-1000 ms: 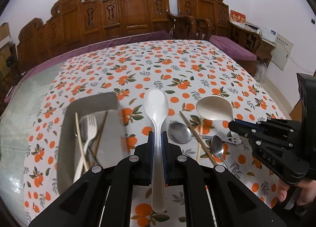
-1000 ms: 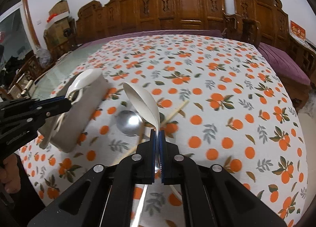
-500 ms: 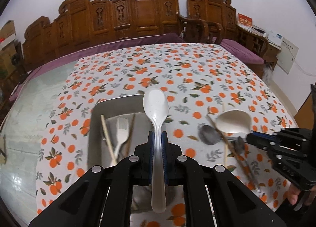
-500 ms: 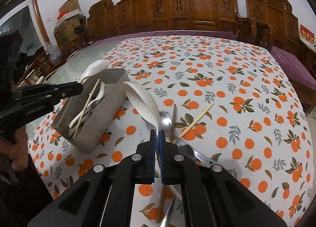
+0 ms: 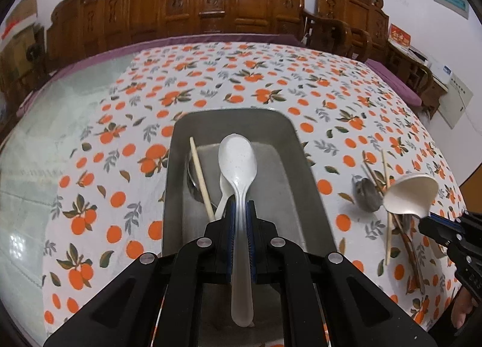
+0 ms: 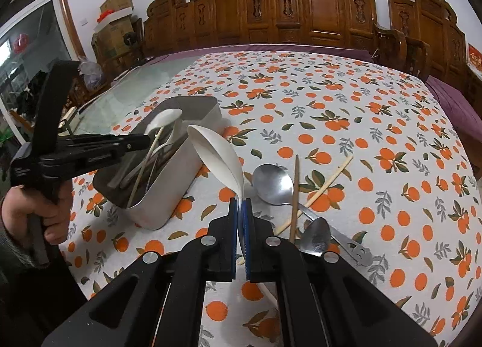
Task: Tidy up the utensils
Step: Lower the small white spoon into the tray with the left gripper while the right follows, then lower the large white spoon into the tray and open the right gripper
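My left gripper point(image 5: 241, 211) is shut on a white plastic spoon point(image 5: 238, 160) and holds it over the grey metal tray point(image 5: 304, 166), bowl pointing away. The tray holds a chopstick point(image 5: 200, 178), a white fork and a metal spoon. My right gripper point(image 6: 240, 208) is shut on a white ladle point(image 6: 217, 157), held above the cloth just right of the tray point(image 6: 168, 196). The ladle also shows in the left wrist view point(image 5: 411, 193). The left gripper shows in the right wrist view point(image 6: 144, 139) over the tray.
On the orange-print tablecloth right of the tray lie a large metal spoon point(image 6: 274, 181), a small metal spoon point(image 6: 314, 237) and loose chopsticks point(image 6: 316, 193). Carved wooden chairs point(image 6: 301, 6) stand along the table's far edge. Bare glass table point(image 5: 39, 136) lies to the left.
My left gripper has moved left with the white spoon, from beside the tray to directly above it. My right gripper with the ladle has come closer to the tray.
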